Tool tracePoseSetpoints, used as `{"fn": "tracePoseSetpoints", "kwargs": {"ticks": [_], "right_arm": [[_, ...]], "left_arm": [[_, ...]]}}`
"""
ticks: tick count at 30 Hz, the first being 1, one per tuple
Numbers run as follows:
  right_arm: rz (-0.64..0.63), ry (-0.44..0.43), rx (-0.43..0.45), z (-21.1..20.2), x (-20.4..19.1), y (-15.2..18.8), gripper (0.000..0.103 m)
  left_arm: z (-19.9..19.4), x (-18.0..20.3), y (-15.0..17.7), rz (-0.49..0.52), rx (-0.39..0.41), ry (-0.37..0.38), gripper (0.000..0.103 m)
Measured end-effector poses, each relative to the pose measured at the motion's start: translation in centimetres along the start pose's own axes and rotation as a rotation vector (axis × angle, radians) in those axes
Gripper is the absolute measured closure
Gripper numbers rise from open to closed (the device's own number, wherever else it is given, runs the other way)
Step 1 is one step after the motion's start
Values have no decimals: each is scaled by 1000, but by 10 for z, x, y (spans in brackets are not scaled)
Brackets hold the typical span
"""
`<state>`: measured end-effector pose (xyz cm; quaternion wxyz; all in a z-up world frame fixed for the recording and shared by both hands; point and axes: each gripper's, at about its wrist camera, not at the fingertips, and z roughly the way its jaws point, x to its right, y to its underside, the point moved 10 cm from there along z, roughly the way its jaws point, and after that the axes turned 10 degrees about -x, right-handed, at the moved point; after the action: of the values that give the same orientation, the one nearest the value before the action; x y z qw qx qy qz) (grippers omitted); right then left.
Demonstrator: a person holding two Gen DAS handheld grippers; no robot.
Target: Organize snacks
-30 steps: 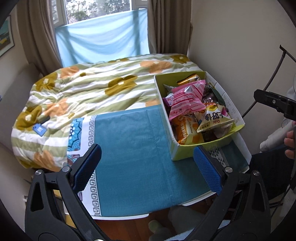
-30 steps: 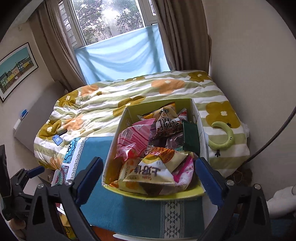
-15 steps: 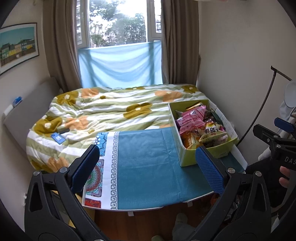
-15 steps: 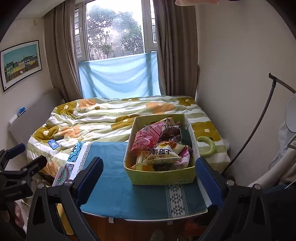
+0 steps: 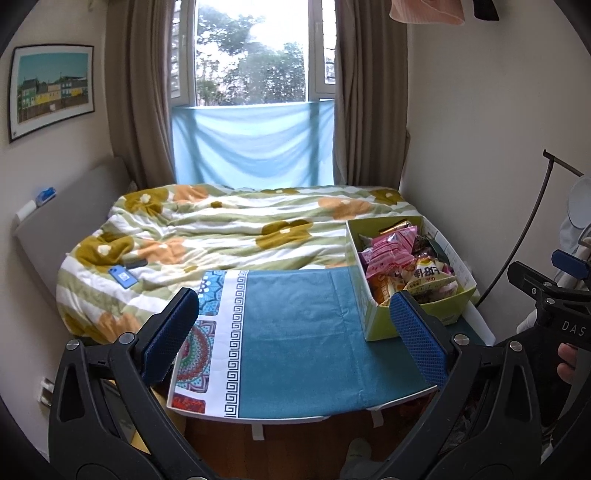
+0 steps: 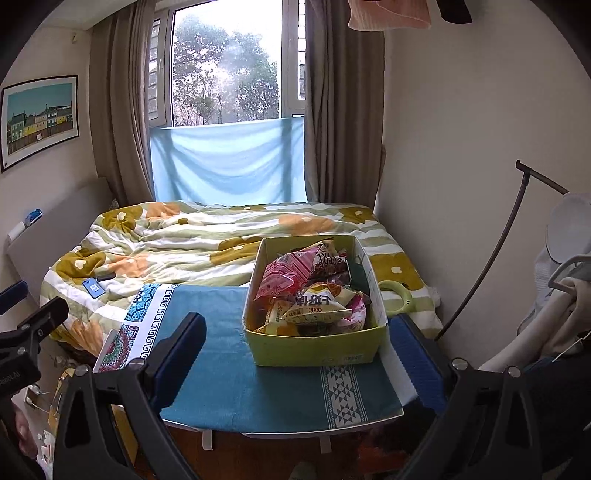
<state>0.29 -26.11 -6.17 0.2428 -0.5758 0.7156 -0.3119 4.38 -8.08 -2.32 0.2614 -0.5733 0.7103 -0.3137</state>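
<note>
The box (image 6: 314, 345) of snack bags (image 6: 317, 306) sat at twelve o'clock from the right gripper (image 6: 295, 354), two o'clock from the left gripper (image 5: 295, 341). Both grippers gaped empty. The bags looked light, crinkly and slippery, likely best pinched at a sealed edge.

home bedroom | bed with floral duvet (image 5: 236, 229) fills the room | curtained window (image 5: 255, 55) behind it, trees outside | framed picture (image 5: 51, 88) on the wall | padded headboard (image 5: 70, 206) at the bed's side | laundry (image 6: 388, 14) hanging overhead | small cloth-covered table (image 5: 295, 347) at the bed's foot
</note>
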Motion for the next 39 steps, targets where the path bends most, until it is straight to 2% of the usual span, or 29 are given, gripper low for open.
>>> {"fn": "tracePoseSetpoints", "kwargs": {"ticks": [21, 39], "right_arm": [[-10, -23, -6, 6, -3, -7, 4], [-10, -28, -17, 13, -1, -10, 4]], "left_arm": [[1, 8, -8, 12, 18, -66, 0], [8, 11, -9, 14, 1, -67, 0]]}}
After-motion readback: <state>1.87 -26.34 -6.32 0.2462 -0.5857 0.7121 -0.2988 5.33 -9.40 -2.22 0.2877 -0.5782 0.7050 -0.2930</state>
